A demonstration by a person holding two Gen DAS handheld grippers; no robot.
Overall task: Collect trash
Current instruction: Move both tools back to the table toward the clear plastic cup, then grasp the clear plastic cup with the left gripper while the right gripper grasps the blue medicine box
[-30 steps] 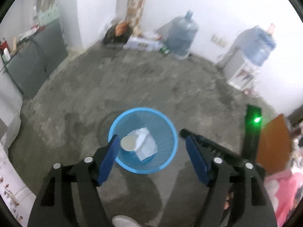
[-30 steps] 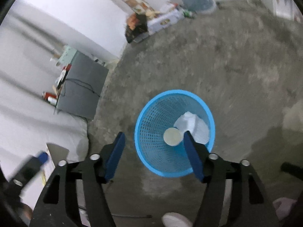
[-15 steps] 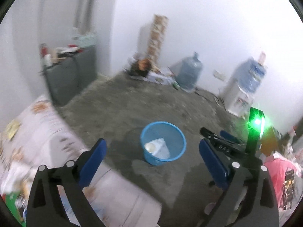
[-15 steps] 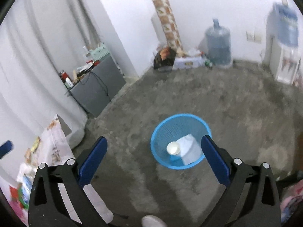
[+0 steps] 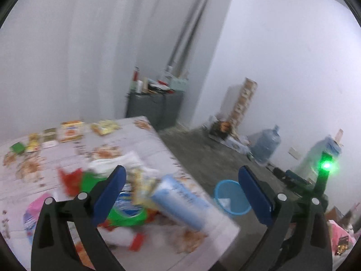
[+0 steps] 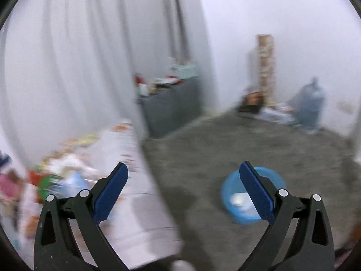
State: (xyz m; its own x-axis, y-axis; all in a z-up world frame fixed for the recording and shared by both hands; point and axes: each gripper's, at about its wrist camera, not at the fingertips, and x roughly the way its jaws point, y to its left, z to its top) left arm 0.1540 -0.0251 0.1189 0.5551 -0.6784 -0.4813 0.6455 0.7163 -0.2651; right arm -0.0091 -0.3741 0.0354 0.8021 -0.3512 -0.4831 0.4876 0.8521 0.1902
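A blue mesh trash basket stands on the grey floor with white trash in it; it also shows in the right wrist view. A table with a white patterned cloth carries a blurred heap of wrappers and packets, among them a pale blue tube-shaped pack and a green packet. My left gripper is open and empty above the heap. My right gripper is open and empty, off the table's right edge, left of the basket.
A dark grey cabinet with clutter on top stands by the curtain. Water jugs, a patterned column and boxes line the far wall. A device with a green light stands at the right.
Both grippers have risen and swung left, away from the basket toward the table. The trash heap has come into the left wrist view. Both stay open and empty.
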